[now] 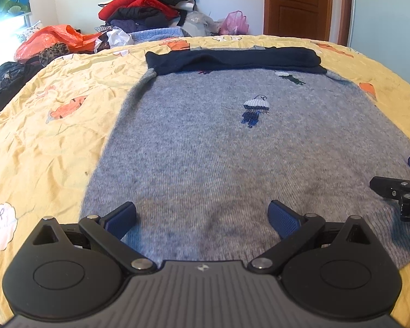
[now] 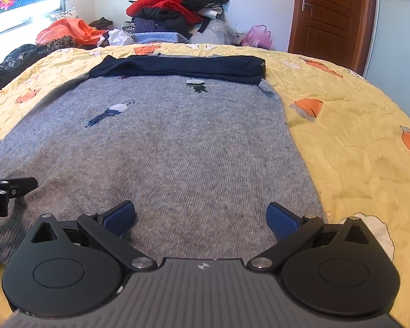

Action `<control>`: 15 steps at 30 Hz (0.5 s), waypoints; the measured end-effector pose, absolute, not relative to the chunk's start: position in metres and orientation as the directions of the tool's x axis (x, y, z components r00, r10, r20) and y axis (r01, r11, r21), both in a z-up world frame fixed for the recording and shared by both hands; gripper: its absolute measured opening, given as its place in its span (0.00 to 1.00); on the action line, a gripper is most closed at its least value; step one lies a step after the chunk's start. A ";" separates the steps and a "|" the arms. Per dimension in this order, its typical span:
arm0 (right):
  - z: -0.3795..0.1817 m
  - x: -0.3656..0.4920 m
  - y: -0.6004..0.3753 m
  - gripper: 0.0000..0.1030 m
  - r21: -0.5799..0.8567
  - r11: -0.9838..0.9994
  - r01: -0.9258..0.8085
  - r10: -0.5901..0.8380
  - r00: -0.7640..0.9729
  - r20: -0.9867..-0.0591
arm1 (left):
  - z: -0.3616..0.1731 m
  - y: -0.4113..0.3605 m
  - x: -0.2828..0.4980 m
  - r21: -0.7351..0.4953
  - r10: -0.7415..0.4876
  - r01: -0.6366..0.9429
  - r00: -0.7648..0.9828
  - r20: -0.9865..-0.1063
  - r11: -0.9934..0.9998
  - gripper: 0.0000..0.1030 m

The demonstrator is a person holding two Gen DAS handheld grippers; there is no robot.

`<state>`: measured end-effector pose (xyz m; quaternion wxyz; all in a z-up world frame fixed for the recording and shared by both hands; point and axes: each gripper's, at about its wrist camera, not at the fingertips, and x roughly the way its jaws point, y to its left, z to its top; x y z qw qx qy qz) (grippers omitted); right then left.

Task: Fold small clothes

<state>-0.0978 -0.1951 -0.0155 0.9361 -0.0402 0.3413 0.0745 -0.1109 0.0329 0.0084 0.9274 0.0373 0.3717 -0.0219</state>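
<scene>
Lying flat on the bed (image 1: 54, 142), the grey knitted sweater (image 1: 205, 150) spreads out directly ahead of both claws, its near hem just under their fingertips and its far end well ahead of them. Across that far end the dark navy sleeves (image 1: 232, 58) are already folded in, forming a tidy band over the shoulders, so the first step of the fold looks finished. The body is still at full length; by this showing, the lengthwise fold, bringing the hem up toward the navy band, remains to be done.

The left claw (image 1: 202, 218) is spread wide, gripping nothing, poised over the hem's left part. The right claw (image 2: 201, 217) is likewise spread and empty, over the hem close to the sweater's right edge, with the yellow printed quilt (image 2: 355, 150) just to its right.

The sweater shows small embroidered figures, among them a bird (image 2: 110, 113), but no readable label or brand. On the left claw's body, seen from the right wrist, a few pale characters are too small to read.
</scene>
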 end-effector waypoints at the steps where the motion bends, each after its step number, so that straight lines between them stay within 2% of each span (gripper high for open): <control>1: -0.015 -0.100 -0.195 1.00 -0.024 0.985 -0.168 0.113 0.755 -0.645 | 0.009 0.033 -0.113 0.054 -0.012 0.068 0.722 -0.692 0.996 1.00; 15: -0.016 -0.133 -0.195 1.00 -0.022 0.983 -0.180 0.124 0.757 -0.642 | 0.011 0.041 -0.146 0.045 -0.021 0.074 0.713 -0.701 0.996 1.00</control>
